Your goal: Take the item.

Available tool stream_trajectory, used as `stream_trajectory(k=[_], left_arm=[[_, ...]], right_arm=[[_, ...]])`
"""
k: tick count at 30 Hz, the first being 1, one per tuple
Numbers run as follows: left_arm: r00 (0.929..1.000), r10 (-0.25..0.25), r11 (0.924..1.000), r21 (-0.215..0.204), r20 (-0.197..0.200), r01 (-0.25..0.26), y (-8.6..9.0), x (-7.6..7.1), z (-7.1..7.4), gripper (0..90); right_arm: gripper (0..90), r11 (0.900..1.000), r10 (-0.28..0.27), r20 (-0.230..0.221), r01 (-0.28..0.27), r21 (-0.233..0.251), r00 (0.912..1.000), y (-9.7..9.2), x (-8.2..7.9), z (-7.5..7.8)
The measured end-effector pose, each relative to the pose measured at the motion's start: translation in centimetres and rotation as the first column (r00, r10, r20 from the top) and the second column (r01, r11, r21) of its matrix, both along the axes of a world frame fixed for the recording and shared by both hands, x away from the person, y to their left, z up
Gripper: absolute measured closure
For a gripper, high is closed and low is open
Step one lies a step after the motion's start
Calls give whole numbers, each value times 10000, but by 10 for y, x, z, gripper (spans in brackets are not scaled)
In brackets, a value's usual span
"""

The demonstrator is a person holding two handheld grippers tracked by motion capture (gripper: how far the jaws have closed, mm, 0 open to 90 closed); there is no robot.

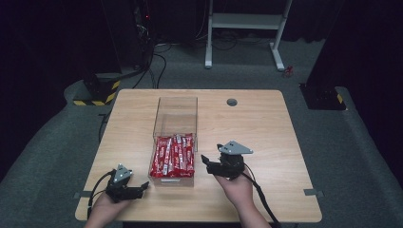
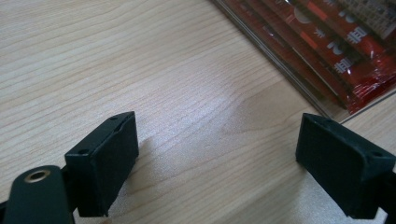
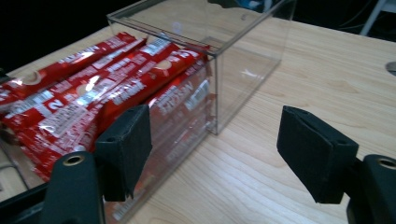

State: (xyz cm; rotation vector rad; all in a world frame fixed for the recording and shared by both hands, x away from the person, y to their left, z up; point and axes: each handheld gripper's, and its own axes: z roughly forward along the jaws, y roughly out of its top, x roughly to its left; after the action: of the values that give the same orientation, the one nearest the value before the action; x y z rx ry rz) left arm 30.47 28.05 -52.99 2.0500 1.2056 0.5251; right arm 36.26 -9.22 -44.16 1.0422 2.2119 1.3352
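A clear plastic box (image 1: 175, 114) stands in the middle of the wooden table (image 1: 266, 123). Its near half holds several red snack sticks (image 1: 173, 156) lying side by side; the far half is bare. My left gripper (image 1: 142, 188) rests low at the front left, open, jaws pointing toward the box's near corner (image 2: 345, 116), nothing between them. My right gripper (image 1: 205, 159) hovers just right of the box, open and empty, pointing left at the box wall (image 3: 243, 70). The red sticks (image 3: 93, 98) lie behind that wall.
A small round grommet (image 1: 232, 102) sits in the table top at the back. Bare wood lies right of the box and along the front edge. Cables trail from both grippers off the front edge. A white desk frame (image 1: 244, 28) stands on the floor beyond.
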Motion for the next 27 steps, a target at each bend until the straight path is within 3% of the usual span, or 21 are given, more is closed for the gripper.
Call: stream_trajectory(k=[11,27], left_arm=[[10000,10,10000,-15,-5,-10,0,0,0,133],[10000,13,10000,-12,-4,-13,0,0,0,134]], right_arm=[[300,9983,570,183,-572,122,9982,12,-11,8],[370,9930,1100,143,-1105,422,9938,24,-21,7]])
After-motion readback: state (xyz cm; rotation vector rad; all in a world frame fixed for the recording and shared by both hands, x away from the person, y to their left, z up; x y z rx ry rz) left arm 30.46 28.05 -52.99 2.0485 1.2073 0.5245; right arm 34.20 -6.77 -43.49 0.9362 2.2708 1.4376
